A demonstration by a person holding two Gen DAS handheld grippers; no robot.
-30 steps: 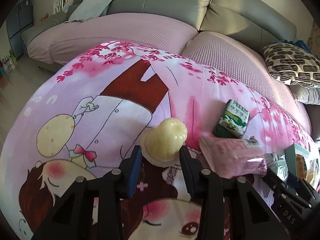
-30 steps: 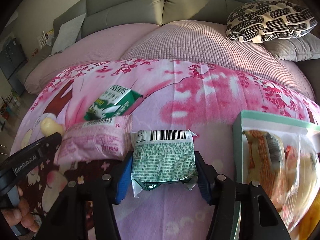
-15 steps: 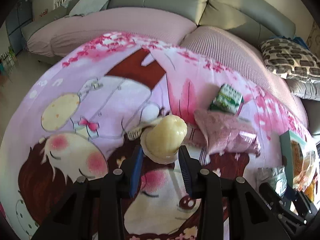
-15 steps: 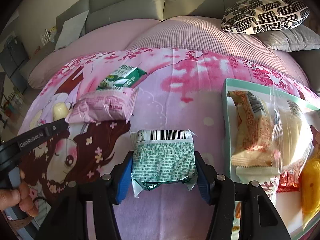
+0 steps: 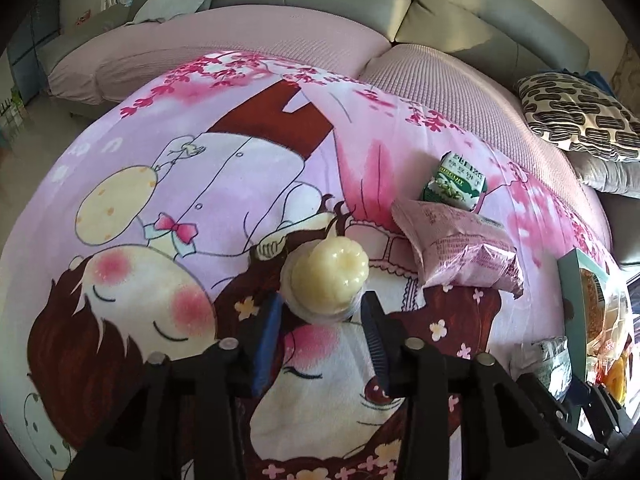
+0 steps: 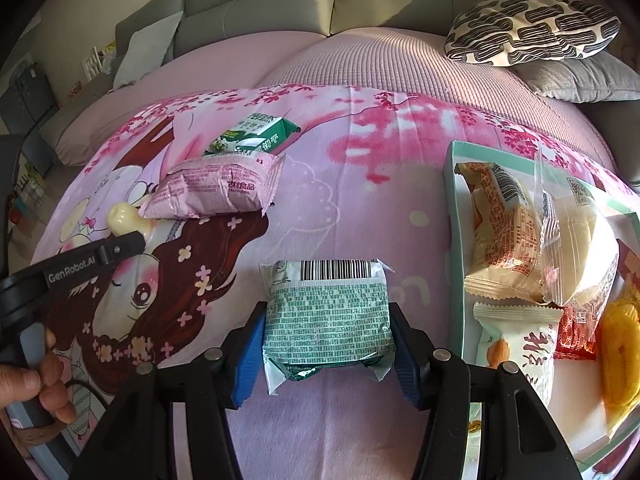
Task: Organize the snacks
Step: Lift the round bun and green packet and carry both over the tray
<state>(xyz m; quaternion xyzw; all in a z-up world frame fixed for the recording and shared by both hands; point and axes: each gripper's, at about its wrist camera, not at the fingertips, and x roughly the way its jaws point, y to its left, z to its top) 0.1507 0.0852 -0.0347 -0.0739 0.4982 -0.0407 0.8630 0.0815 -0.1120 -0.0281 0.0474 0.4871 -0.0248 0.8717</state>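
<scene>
Gripping: right gripper (image 6: 328, 344) pinches a green packet (image 6: 326, 314) across its width, both blue pads pressed to its sides, barcode end pointing away.
Green packet place: lifted over the pink blanket (image 6: 340, 208), just left of the tray (image 6: 456, 280).
Right gripper pose: tilted steeply down, fingers reaching forward over the blanket.
Jelly cup: a pale yellow jelly cup (image 5: 326, 280) lies on its side on the blanket, between the fingers of the left gripper (image 5: 322, 336).
Left gripper fingers: partly apart and opening; a gap shows between each pad and the cup, so nothing is clamped.
Left gripper pose: angled steeply down; in the right wrist view a hand (image 6: 38, 388) wraps its handle at the lower left.
Other snacks: a pink packet (image 5: 460, 248) lies just right of the cup; a green-and-white packet (image 5: 454, 182) sits beyond it, touching or overlapping its far edge.
Tray: holds several wrapped snacks, among them an orange packet (image 6: 504, 224).
Beyond: a grey sofa (image 6: 280, 4) with a patterned pillow (image 6: 528, 28).
</scene>
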